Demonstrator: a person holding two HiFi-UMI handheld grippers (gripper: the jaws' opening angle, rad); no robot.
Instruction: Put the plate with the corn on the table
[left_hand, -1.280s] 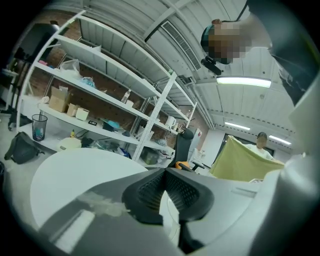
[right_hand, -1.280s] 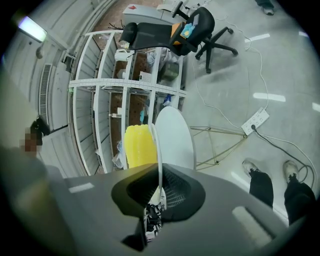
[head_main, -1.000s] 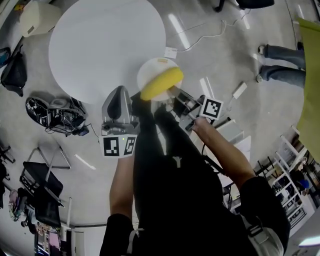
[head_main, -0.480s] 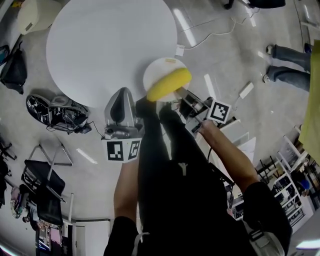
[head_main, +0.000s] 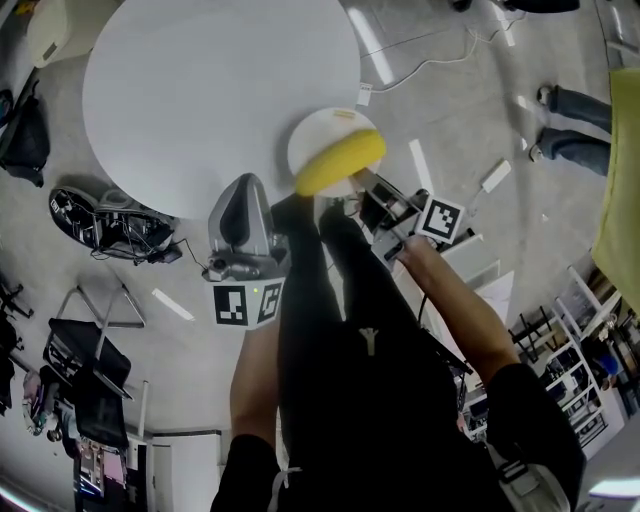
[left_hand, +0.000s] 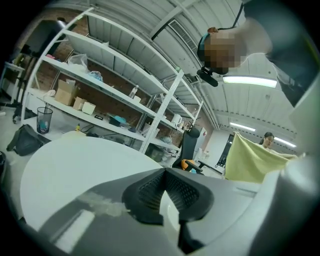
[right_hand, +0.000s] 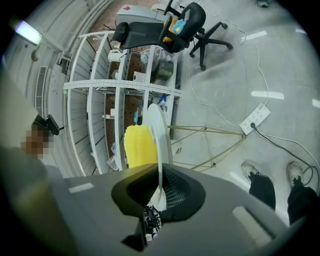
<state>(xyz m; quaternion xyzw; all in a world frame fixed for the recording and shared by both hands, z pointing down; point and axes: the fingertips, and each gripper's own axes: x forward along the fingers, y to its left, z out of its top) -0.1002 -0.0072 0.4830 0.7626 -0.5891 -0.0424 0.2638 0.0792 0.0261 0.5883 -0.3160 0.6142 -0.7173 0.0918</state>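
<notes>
Evidently the right tool (head_main: 362, 186) pinches the round white plate (head_main: 322, 132) by its rim so the yellow corn cob (head_main: 340, 163) rides level at the round white surface's (head_main: 200, 90) edge. Beside that edge the left tool (head_main: 243, 186) hangs pressed together, empty.

No words, brands or numbers can be read anywhere; only coded square markers (head_main: 243, 303) show.

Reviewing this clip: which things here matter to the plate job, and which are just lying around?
Job: plate, corn on it, round white table, right tool pinching the plate's rim.
Lying about: power strip, black bag, cable tangle, office chair.
</notes>
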